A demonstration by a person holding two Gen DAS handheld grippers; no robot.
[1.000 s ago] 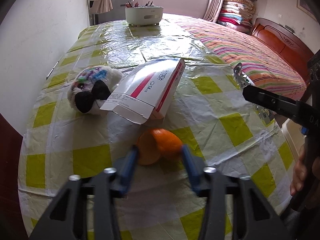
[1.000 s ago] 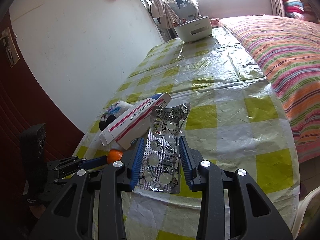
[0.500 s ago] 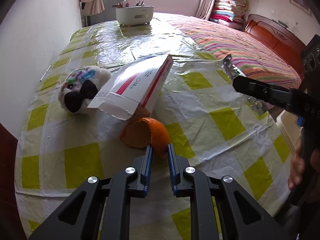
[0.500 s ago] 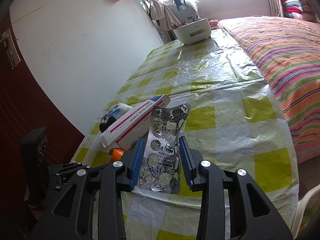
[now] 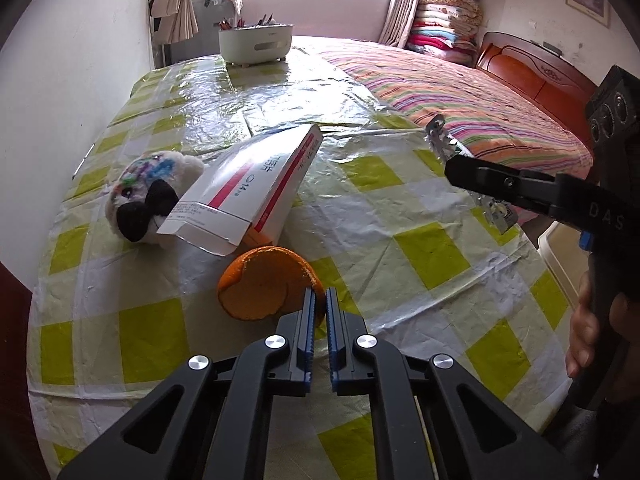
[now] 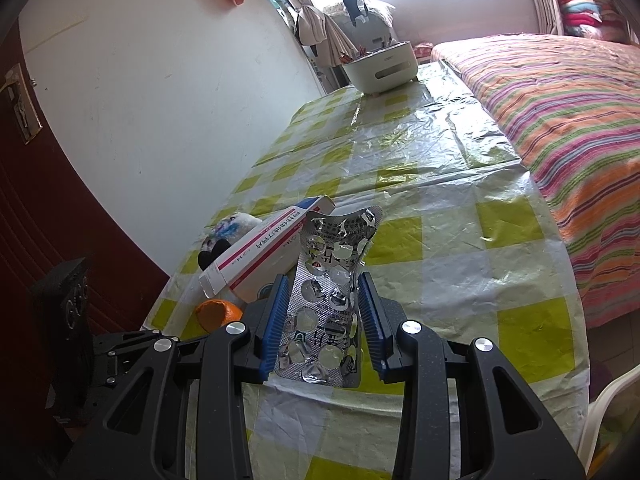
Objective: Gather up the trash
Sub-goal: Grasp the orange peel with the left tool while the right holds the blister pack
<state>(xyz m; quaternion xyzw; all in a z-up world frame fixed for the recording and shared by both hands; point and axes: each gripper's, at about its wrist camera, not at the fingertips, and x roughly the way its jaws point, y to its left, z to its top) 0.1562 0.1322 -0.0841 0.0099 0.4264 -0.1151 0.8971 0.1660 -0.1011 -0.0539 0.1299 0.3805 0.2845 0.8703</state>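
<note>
Left of the medicine box (image 5: 256, 184) sat a plush toy (image 5: 148, 196), touching it. Just in front of the box lay the orange peel (image 5: 264, 288), a curled, cupped piece. The left gripper (image 5: 319, 312) had just been closing and pinched its near edge, probably to lift it. To the right of the box, the right gripper (image 6: 325, 316) clamped a crumpled, emptied foil pill sheet (image 6: 332, 296), likely bound for disposal.
</note>
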